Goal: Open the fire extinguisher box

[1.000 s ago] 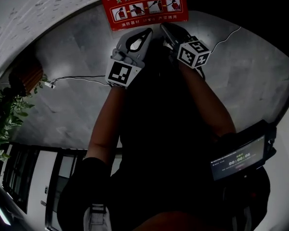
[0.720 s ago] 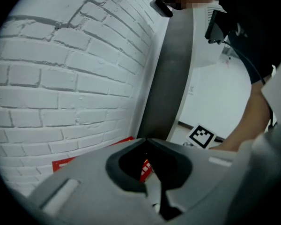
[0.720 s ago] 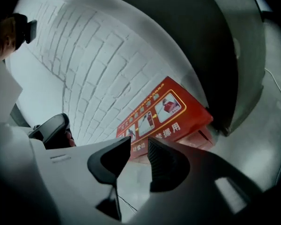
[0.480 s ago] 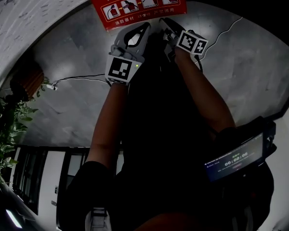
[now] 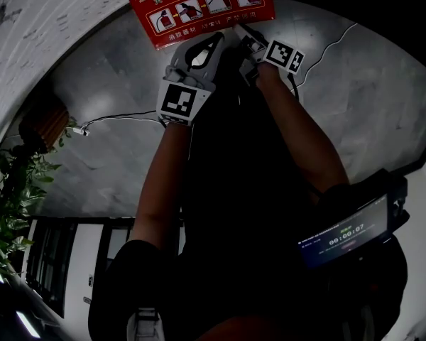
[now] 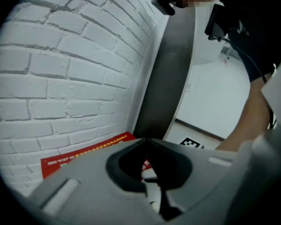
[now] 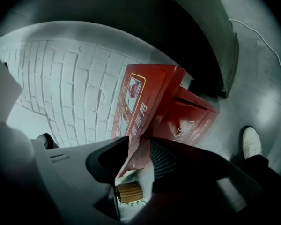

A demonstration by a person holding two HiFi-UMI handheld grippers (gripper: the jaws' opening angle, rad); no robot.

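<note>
**The right gripper (image 7: 139, 142) straddles the fire extinguisher box (image 7: 178, 111)**

Head view: box at top centre. Only the right gripper view shows the fingers, just opening, either side of its red edge. The left gripper (image 6: 146, 139) fingers are closed, empty. Contents unseen.

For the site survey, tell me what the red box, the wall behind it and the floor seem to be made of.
Red box: likely painted sheet metal, going by its thin folded edges and smooth, glossy red surface.
Wall: brick painted matt white; staggered mortar joints show.
Floor: probably polished concrete or stone, as it is mottled grey with a soft sheen.
</note>
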